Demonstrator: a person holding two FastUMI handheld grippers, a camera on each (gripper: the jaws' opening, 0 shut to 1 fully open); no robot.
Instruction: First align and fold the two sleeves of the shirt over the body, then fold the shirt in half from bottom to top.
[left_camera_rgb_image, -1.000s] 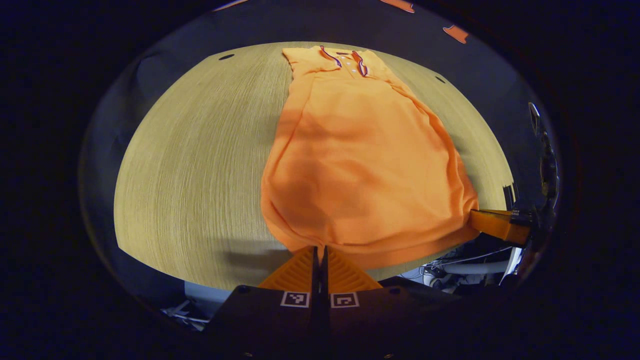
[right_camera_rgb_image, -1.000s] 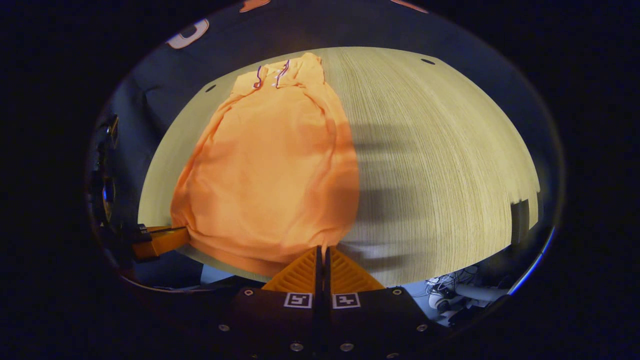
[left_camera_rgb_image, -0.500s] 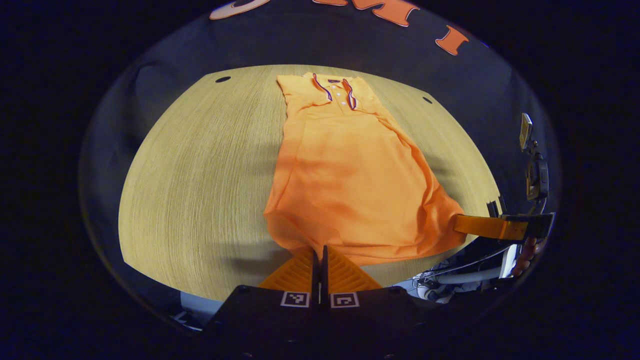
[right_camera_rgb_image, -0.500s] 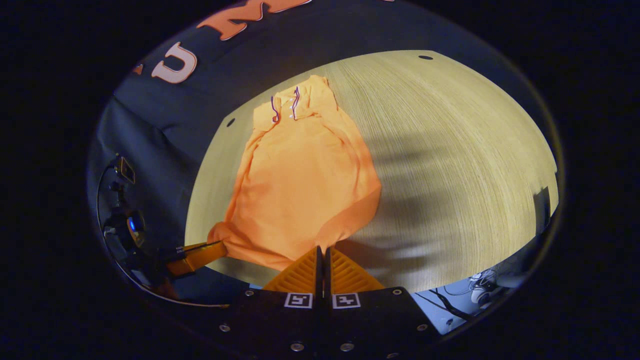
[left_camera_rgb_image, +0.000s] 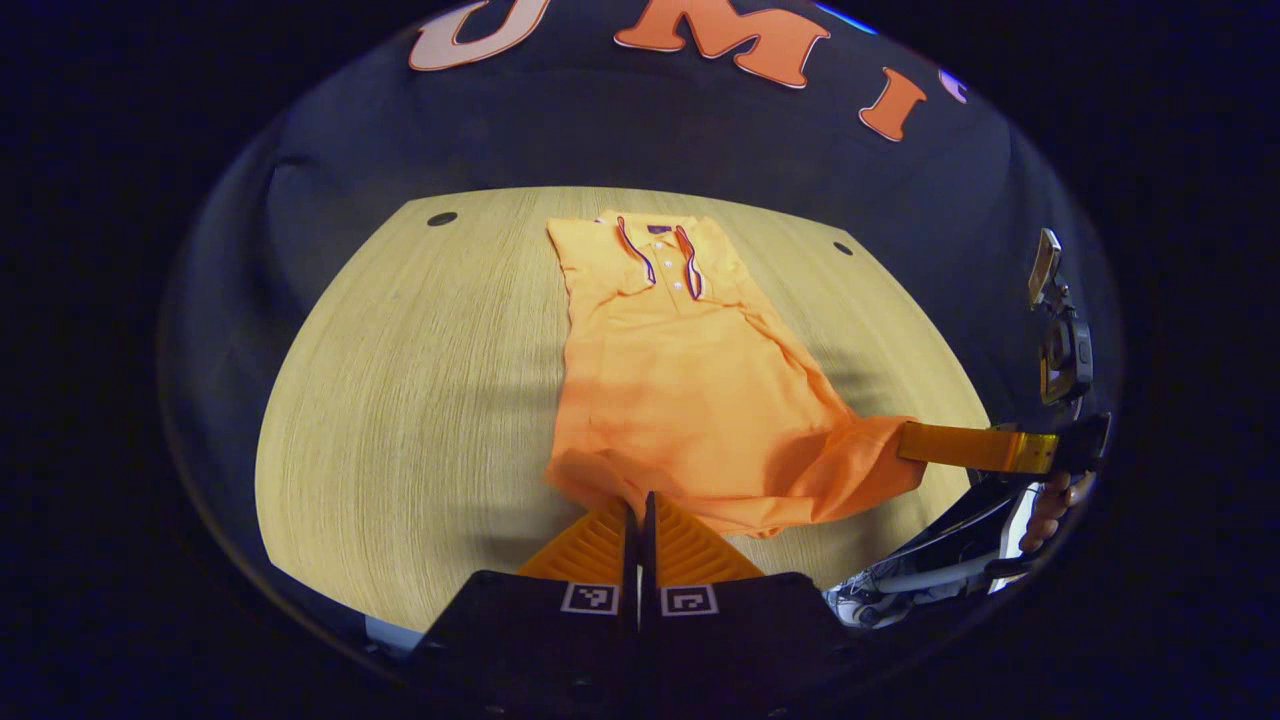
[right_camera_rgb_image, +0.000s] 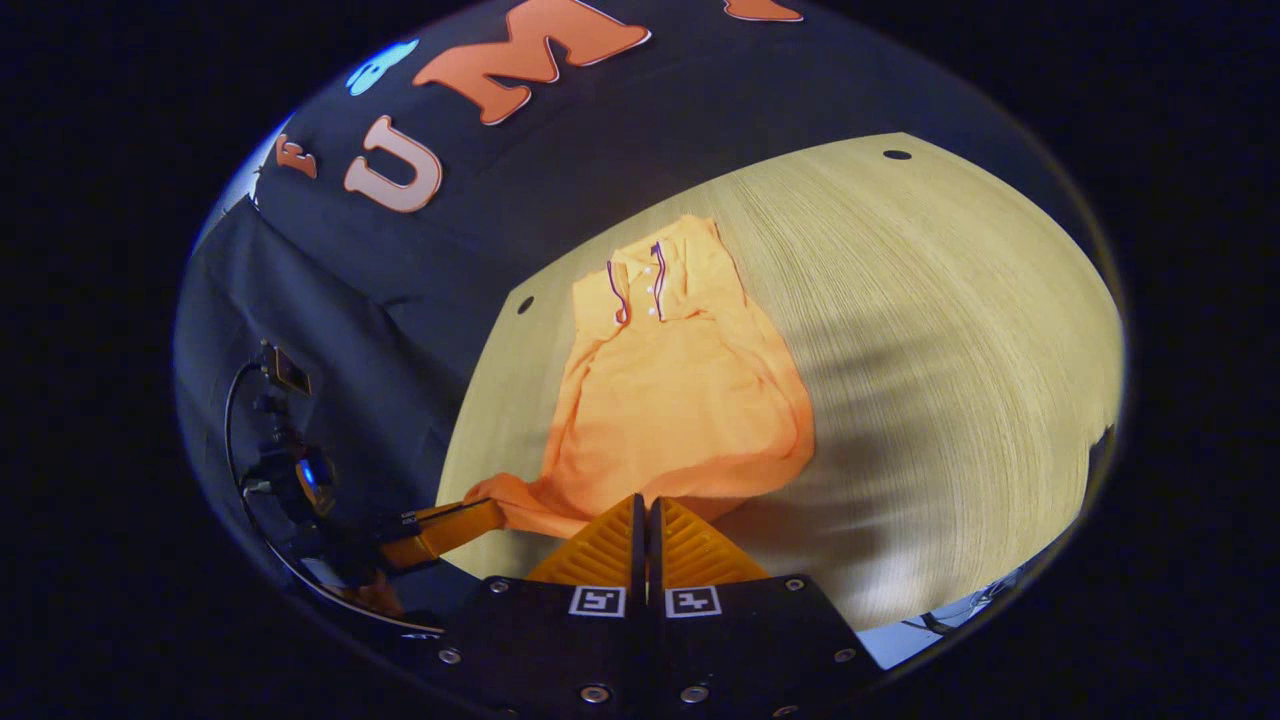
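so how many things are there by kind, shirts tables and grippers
shirt: 1
table: 1
hand-held gripper: 2, the left hand-held gripper and the right hand-held gripper, each pinching the shirt's bottom hem
total: 4

Shirt (left_camera_rgb_image: 690, 390): soft matt cloth, lightly creased. Table (left_camera_rgb_image: 420, 400): pale wood-grain surface, fine straight grain, low sheen.
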